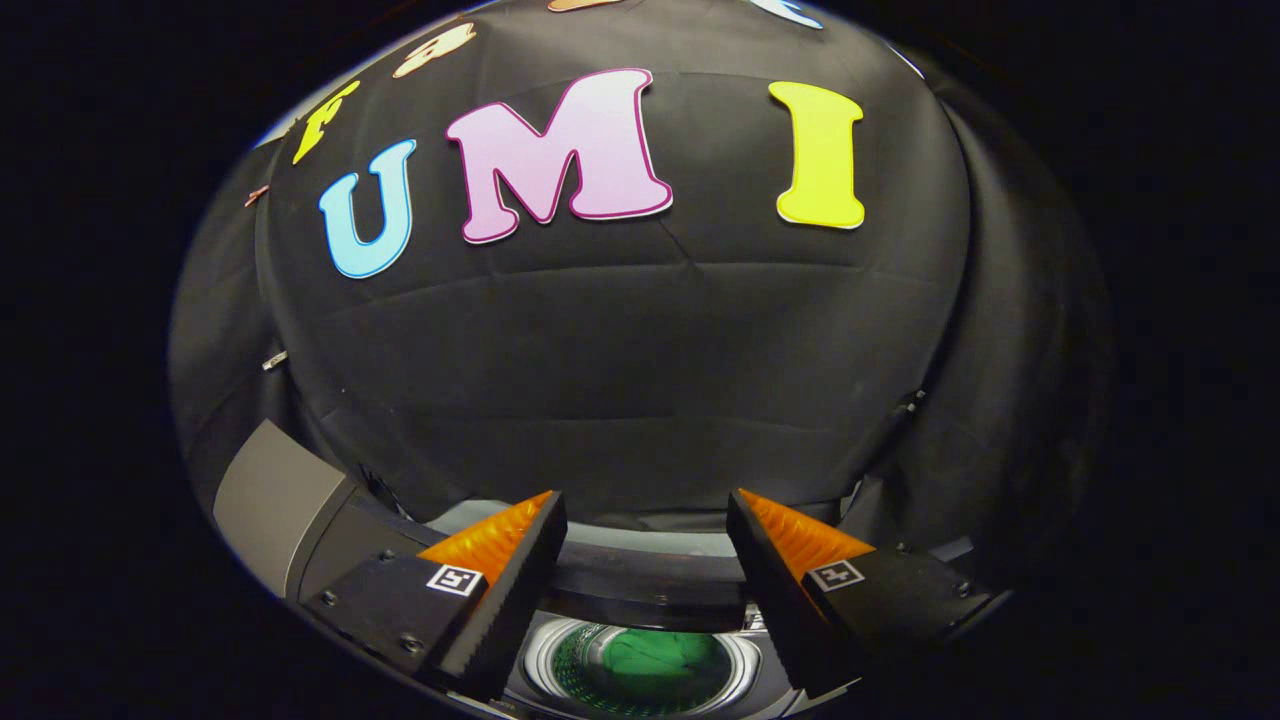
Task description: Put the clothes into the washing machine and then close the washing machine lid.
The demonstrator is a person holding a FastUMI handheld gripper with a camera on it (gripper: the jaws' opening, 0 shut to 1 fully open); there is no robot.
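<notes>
The claw (pixel 645 540) hangs above the washing machine (pixel 290 500), its two fingers spread wide apart with nothing between them. Down between the fingers, right below, the round drum opening (pixel 640 665) shows, ringed in pale metal, and something green (pixel 640 668) lies inside it, likely the clothes, though the shape is too blurred to be sure. The machine's grey body curves off beside the left finger, and its dark rear rim (pixel 640 580) runs across just ahead of the fingertips. Beyond that hangs the black cloth wall (pixel 620 380).
</notes>
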